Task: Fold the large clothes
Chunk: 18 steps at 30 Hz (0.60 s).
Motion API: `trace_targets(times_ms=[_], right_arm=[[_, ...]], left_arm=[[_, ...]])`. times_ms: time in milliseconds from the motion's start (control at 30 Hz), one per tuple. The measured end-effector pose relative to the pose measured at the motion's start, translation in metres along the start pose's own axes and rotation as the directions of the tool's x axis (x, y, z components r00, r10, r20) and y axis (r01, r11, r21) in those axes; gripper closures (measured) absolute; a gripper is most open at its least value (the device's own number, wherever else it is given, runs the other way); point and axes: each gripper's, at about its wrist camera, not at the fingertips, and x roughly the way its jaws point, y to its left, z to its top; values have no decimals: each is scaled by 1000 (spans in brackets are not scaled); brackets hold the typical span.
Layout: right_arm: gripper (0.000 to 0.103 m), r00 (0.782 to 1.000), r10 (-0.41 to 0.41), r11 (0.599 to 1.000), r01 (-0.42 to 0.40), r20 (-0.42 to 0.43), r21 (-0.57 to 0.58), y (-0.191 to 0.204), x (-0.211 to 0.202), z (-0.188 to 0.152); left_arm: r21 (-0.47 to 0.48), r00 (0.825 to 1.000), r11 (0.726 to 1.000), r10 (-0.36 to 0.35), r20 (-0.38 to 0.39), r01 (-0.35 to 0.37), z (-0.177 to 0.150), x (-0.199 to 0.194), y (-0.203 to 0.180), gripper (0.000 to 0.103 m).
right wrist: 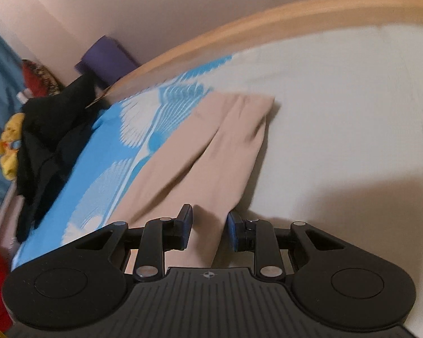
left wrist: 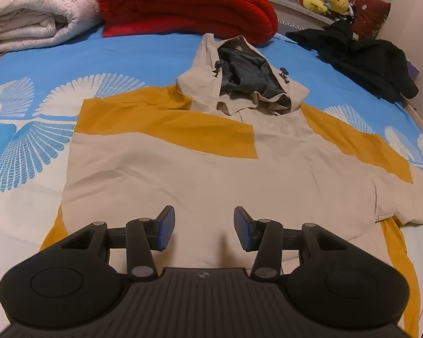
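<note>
Hooded jacket (left wrist: 183,174), beige with mustard panels, is lying spread flat across the middle of the bed (left wrist: 143,53), its hood (left wrist: 239,81) pointing toward the far edge where the red blanket (left wrist: 183,2) and white blanket (left wrist: 36,14) are stacked. Left gripper (left wrist: 204,232) is hovering released over the jacket's near hem, jaws wide apart and holding nothing. Right gripper (right wrist: 208,231) is straddling the beige sleeve (right wrist: 211,146) that is stretching toward the bed's right edge; its jaws are standing apart on either side of the cloth, not yet clenched. Judging by this, the sleeve-folding step is just starting: the next move calls for closing on the sleeve and carrying it inward over the body. A black garment (left wrist: 361,53) is lying at the far right corner.
</note>
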Motion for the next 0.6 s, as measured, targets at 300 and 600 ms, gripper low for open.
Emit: trace_targets(times_ms=[300, 600], right_arm=[[102, 988, 43, 963, -1, 148, -270, 90, -46, 17], [102, 835, 542, 574, -449, -93, -685, 260, -210, -144]], left_arm=[[-44, 999, 999, -15, 36, 16, 9, -21, 21, 52], [-162, 996, 987, 8, 89, 6, 20, -57, 70, 52]])
